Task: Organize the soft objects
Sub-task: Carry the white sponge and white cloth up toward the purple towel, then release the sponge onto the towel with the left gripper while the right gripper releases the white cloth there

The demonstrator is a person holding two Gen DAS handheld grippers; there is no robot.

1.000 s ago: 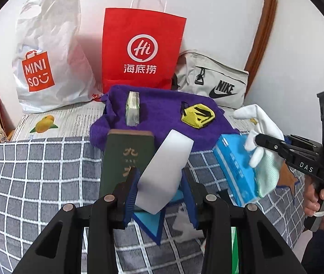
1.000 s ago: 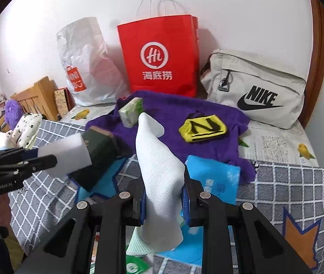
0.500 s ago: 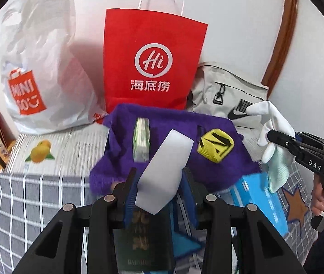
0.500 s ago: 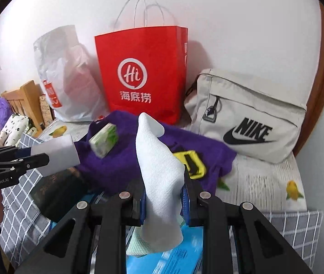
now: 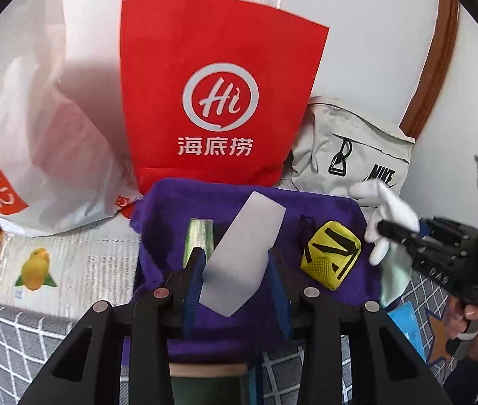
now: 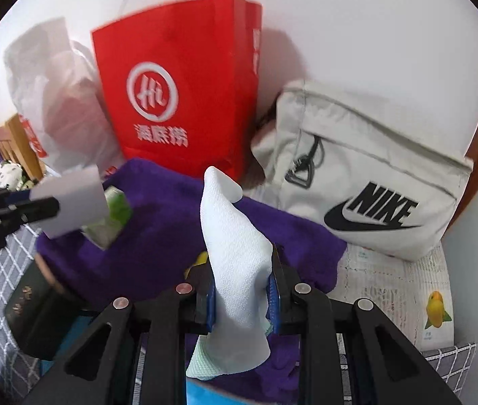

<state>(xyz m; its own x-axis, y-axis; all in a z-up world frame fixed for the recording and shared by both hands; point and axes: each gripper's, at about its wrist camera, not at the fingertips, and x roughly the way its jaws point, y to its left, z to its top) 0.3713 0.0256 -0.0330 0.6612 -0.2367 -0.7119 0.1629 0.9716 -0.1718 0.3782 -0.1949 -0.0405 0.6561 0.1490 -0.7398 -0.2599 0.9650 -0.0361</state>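
My left gripper [image 5: 237, 266] is shut on a white sponge block [image 5: 244, 253], held above a purple towel [image 5: 178, 216]. From the right wrist view the same sponge block [image 6: 70, 199] shows at the left in the left gripper [image 6: 39, 207]. My right gripper [image 6: 242, 280] is shut on a white sock [image 6: 235, 256] that sticks up between its blue pads; the sock [image 5: 385, 216] also shows at the right of the left wrist view. On the towel [image 6: 171, 236] lie a green tissue pack [image 5: 198, 239] and a yellow-and-black pouch [image 5: 331, 258].
A red paper bag [image 5: 222, 101], a white plastic bag [image 5: 36, 128] and a beige Nike bag [image 6: 373, 185] stand against the wall behind the towel. A dark green box [image 6: 33, 307] and a blue packet [image 5: 404, 320] lie on the grey checked cover [image 5: 9, 344]. A hand [image 5: 468, 324] grips the right tool.
Both grippers have travelled forward over the bed toward the bags at the wall, each still holding its item. The bags and the towel now loom larger; the green box has slipped beneath the left gripper.
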